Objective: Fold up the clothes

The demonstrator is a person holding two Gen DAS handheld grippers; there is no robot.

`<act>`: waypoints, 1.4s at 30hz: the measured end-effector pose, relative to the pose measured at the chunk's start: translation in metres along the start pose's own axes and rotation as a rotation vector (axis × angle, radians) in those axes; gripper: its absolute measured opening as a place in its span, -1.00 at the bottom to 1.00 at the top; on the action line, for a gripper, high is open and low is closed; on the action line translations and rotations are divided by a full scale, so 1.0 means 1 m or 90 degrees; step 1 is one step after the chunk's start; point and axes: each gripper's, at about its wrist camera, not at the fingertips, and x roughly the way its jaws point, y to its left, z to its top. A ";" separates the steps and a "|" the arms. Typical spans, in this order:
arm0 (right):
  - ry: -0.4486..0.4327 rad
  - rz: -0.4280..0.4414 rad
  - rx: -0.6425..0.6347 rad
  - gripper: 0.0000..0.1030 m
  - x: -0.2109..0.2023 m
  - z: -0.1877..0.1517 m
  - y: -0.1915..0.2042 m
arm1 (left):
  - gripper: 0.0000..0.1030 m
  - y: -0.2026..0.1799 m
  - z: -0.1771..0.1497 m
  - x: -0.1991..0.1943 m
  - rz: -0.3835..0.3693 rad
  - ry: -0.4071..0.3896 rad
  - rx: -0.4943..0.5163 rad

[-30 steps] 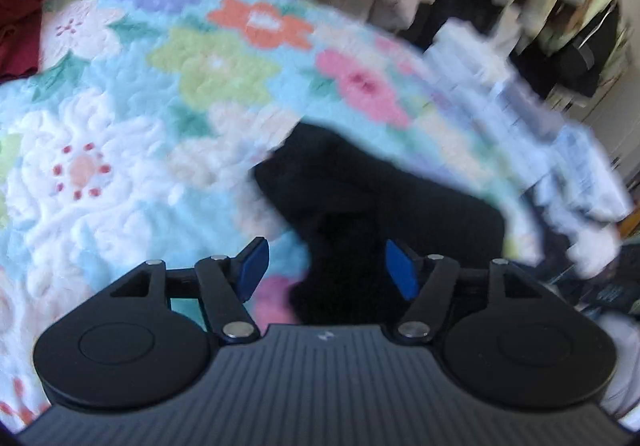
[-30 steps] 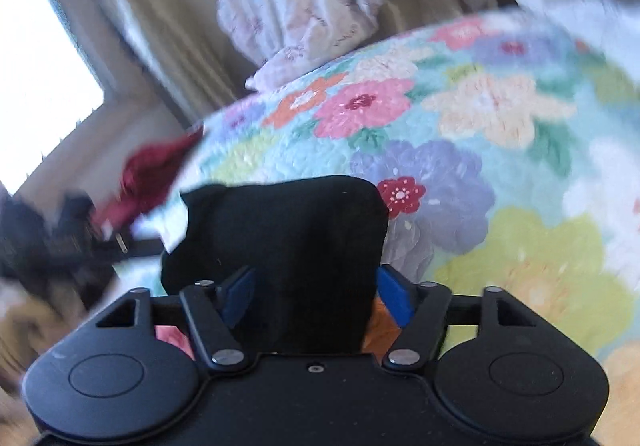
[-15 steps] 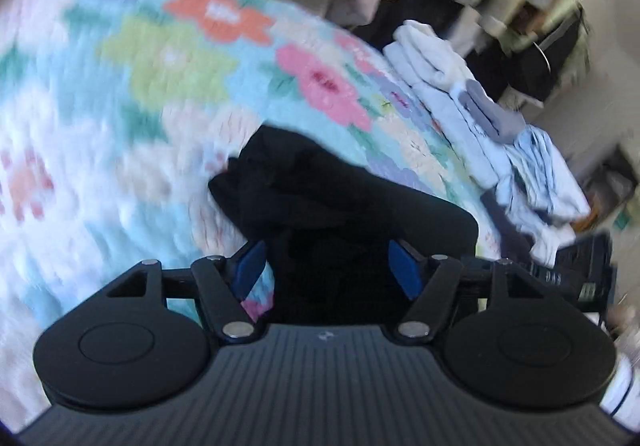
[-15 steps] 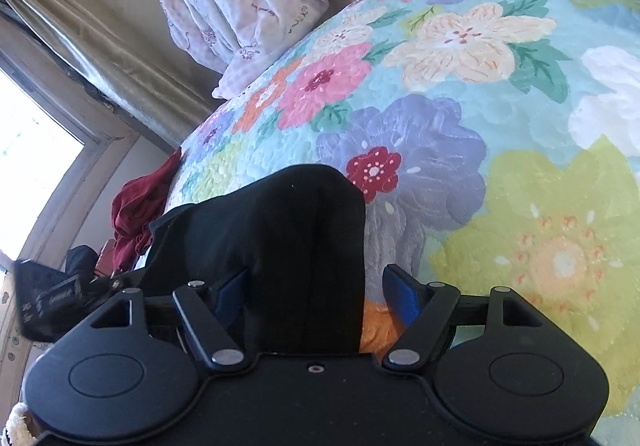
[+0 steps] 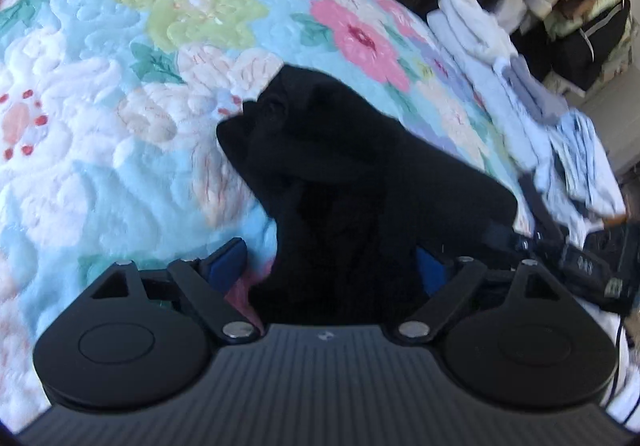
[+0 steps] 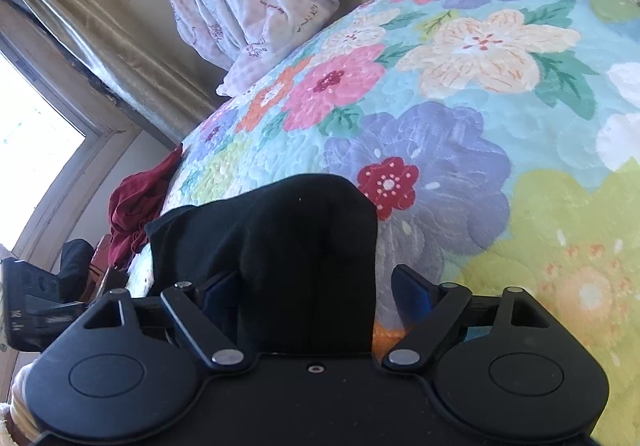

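Left wrist view: the left gripper (image 5: pixel 328 266) has just been opening; its blue pads (image 5: pixel 226 262) now stand wider than a second ago, with the near end of the black garment (image 5: pixel 360 182) lying loose between them, no longer pinched. The garment rests on the floral quilt (image 5: pixel 120 106) of the bed, its long axis running away from the camera and leftward, ending in a rumpled tip. A pile of pale folded laundry (image 5: pixel 520 98) sits well apart at the bed's right edge.

Right wrist view: the right gripper (image 6: pixel 316 298) has likewise been spreading, and the garment (image 6: pixel 288 246) lies between its parted pads, ungripped, stretching straight ahead to a rounded far edge. Both releases suggest this fold has been laid down. A dark red cloth (image 6: pixel 140 202) lies at the bed's far left.
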 end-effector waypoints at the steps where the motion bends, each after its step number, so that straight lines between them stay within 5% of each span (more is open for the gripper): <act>1: -0.005 0.004 -0.004 0.77 0.003 0.000 0.000 | 0.87 0.000 0.002 0.004 -0.002 -0.015 0.000; 2: -0.009 0.008 -0.010 0.79 0.006 0.000 0.001 | 1.00 0.000 0.003 0.008 -0.006 -0.032 0.003; 6: 0.001 0.027 -0.052 0.80 0.026 0.008 0.010 | 0.95 -0.008 -0.001 0.022 -0.002 -0.081 0.031; 7: 0.010 0.029 -0.068 0.73 0.030 0.010 0.014 | 0.67 -0.008 0.000 0.021 -0.011 -0.083 0.030; 8: 0.015 0.032 -0.080 0.45 0.032 0.012 0.018 | 0.28 -0.007 0.000 0.018 -0.030 -0.082 0.018; 9: 0.015 0.039 -0.087 0.13 0.030 0.013 0.020 | 0.16 -0.005 0.001 0.016 -0.054 -0.079 0.000; 11: 0.013 0.048 -0.103 -0.08 0.025 0.013 0.025 | -0.08 -0.005 0.001 0.011 -0.081 -0.083 -0.018; 16: -0.013 0.058 -0.120 -0.18 -0.003 0.010 0.042 | -0.09 -0.038 -0.009 -0.004 -0.060 -0.109 0.056; 21: -0.053 0.072 -0.155 -0.18 -0.048 0.015 0.062 | -0.09 -0.072 -0.017 -0.026 -0.095 -0.130 0.065; 29: -0.118 0.109 -0.171 -0.19 -0.162 0.049 0.048 | -0.09 -0.196 -0.013 -0.062 -0.148 -0.196 0.162; 38: -0.192 0.090 -0.186 -0.18 -0.284 0.116 -0.006 | -0.09 -0.342 0.016 -0.019 -0.200 -0.192 0.235; 42: -0.186 0.064 -0.174 -0.19 -0.315 0.170 -0.040 | -0.10 -0.405 0.052 0.019 -0.184 -0.150 0.275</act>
